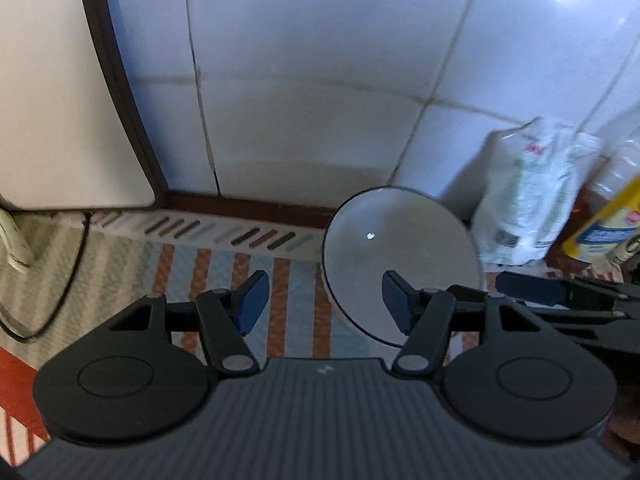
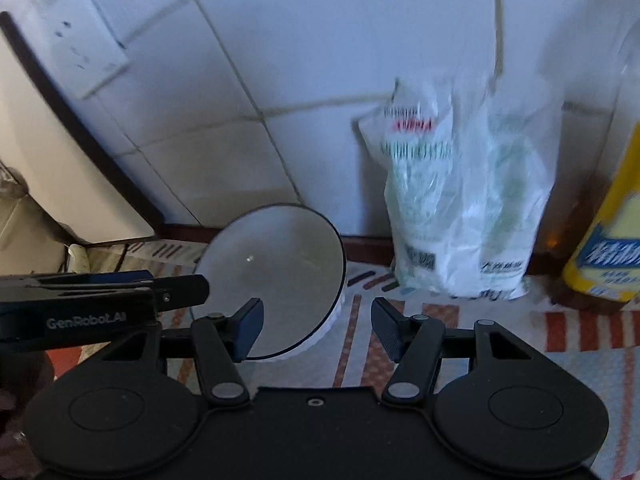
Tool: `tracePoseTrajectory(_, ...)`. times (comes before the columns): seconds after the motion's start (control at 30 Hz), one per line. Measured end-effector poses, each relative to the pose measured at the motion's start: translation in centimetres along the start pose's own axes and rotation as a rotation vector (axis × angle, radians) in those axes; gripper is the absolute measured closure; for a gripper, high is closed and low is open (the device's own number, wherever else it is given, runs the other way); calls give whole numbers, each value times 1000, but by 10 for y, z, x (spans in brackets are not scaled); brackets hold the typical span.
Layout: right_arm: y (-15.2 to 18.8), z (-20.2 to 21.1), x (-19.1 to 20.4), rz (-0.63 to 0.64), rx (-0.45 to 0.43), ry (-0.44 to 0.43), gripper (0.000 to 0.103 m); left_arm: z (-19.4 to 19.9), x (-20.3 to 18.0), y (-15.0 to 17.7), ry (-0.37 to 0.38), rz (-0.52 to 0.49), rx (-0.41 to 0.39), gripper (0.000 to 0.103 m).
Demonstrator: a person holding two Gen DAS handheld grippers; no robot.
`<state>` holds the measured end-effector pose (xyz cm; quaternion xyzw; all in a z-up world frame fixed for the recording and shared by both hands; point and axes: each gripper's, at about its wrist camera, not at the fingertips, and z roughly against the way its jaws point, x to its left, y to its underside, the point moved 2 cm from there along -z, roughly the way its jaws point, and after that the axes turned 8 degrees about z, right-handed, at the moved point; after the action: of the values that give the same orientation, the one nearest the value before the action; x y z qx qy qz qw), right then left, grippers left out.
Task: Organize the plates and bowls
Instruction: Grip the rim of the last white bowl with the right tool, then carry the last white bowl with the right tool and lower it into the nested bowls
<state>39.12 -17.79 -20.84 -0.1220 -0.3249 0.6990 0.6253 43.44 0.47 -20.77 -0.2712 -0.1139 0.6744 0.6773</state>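
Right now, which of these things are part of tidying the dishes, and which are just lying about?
Part of the job:
white bowl
left gripper, open
right gripper, open

Just lying about:
plastic bag
yellow-labelled bottle
striped cloth

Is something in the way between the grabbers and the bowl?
Nothing visible is. Both the left gripper and right gripper are open, right by the bowl, with only striped cloth between. The bag stands off to the side.

The bowl (image 2: 276,276) is sitting on the mat (image 2: 440,320) near the far wall — the bag (image 2: 460,208) standing to its right, the bottle (image 2: 604,240) further right.
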Motion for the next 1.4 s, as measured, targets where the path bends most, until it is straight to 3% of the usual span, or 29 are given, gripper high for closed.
tracePoseTrajectory(0.1,-1,-11,-2,-37,16,-13,53,-14,3,2,-7,12,35,60)
tracePoseTrajectory(0.17,-2,-17,-3,-58,31,-17,68,-19,4,4,1,18,51,81)
tracePoseTrajectory(0.23,-2,-20,-4,-83,38,-4,76,-20,4,5,40,43,63,91)
tracePoseTrajectory(0.27,-2,-21,-4,-88,40,9,82,-20,3,5,34,41,62,91)
tracePoseTrajectory(0.47,-1,-8,-2,-102,59,49,84,-5,-10,13,20,22,89,91)
tracePoseTrajectory(0.67,15,33,8,-106,78,69,84,36,-22,30,20,34,124,91)
tracePoseTrajectory(0.83,34,79,17,-116,60,55,84,77,-40,53,-14,-39,144,91)
tracePoseTrajectory(1.17,80,168,31,-135,8,39,84,163,-71,102,-3,-137,68,91)
tracePoseTrajectory(1.4,113,236,25,-206,-35,25,84,223,-104,131,49,-187,4,91)
